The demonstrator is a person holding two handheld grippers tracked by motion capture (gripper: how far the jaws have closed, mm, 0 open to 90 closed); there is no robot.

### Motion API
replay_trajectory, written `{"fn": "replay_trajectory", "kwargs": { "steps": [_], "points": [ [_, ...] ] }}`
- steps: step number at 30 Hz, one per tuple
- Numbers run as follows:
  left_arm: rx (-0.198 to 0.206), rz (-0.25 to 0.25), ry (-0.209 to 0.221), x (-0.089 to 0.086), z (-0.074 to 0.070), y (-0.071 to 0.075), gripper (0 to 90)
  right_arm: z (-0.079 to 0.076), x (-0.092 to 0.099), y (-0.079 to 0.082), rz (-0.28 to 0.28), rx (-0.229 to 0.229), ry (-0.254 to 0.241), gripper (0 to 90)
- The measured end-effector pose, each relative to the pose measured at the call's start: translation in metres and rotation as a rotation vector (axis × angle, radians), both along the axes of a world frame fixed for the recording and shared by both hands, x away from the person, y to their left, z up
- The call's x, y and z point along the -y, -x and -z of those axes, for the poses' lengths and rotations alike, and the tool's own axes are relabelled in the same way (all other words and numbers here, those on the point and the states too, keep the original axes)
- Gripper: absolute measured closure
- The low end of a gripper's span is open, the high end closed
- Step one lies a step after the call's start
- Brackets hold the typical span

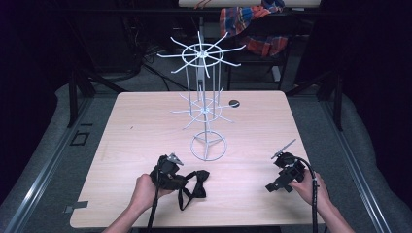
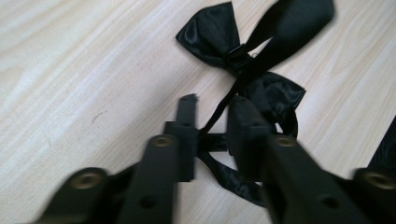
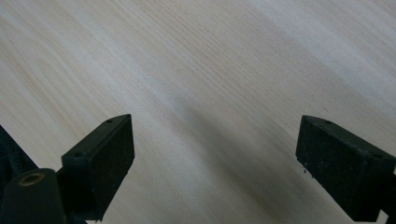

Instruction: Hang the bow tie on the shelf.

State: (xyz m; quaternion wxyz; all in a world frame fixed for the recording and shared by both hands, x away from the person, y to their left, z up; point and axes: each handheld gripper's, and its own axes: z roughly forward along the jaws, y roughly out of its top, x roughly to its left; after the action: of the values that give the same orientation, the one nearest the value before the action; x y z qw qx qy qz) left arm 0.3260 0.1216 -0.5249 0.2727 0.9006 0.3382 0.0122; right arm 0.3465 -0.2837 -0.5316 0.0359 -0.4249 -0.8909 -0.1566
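Two grippers: the left gripper point(image 2: 212, 123) pinches the bow tie's point(image 2: 243, 56) strap, the right gripper point(image 3: 215, 154) gapes wide.

The place looks like a recording studio or a lab room, not a home. A plain wooden table point(image 1: 145, 121) stands alone in the middle, and the space around it is almost black. Dark metal stands point(image 1: 77, 92) with legs rise at both sides of the table. Loose cables point(image 1: 145, 58) lie on the grey floor point(image 1: 53, 145) behind it, and tape marks point(image 1: 79, 139) are on the floor at the left. A white wire display rack point(image 1: 204, 97), as used in shops, stands on the table. Far behind, a checked cloth point(image 1: 252, 24) hangs over some furniture.
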Motion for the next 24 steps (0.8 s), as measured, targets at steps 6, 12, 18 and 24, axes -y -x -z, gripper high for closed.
{"fn": "replay_trajectory", "kwargs": {
  "steps": [6,12,18,24],
  "points": [
    [-0.01,0.016,0.007,-0.002,-0.006,0.002,89.1,-0.001,0.0,0.0,-0.01,-0.003,0.004,11.4],
    [-0.02,0.013,0.052,-0.005,-0.013,0.004,89.3,-0.002,0.0,0.0,-0.013,-0.01,0.004,11.3],
    [-0.028,0.002,0.086,-0.01,-0.017,0.003,89.1,-0.001,0.0,0.002,0.01,0.005,-0.022,11.2],
    [-0.019,-0.003,0.12,-0.013,-0.023,0.004,89.0,-0.003,0.001,0.0,-0.018,-0.01,0.0,11.3]
  ]
}}
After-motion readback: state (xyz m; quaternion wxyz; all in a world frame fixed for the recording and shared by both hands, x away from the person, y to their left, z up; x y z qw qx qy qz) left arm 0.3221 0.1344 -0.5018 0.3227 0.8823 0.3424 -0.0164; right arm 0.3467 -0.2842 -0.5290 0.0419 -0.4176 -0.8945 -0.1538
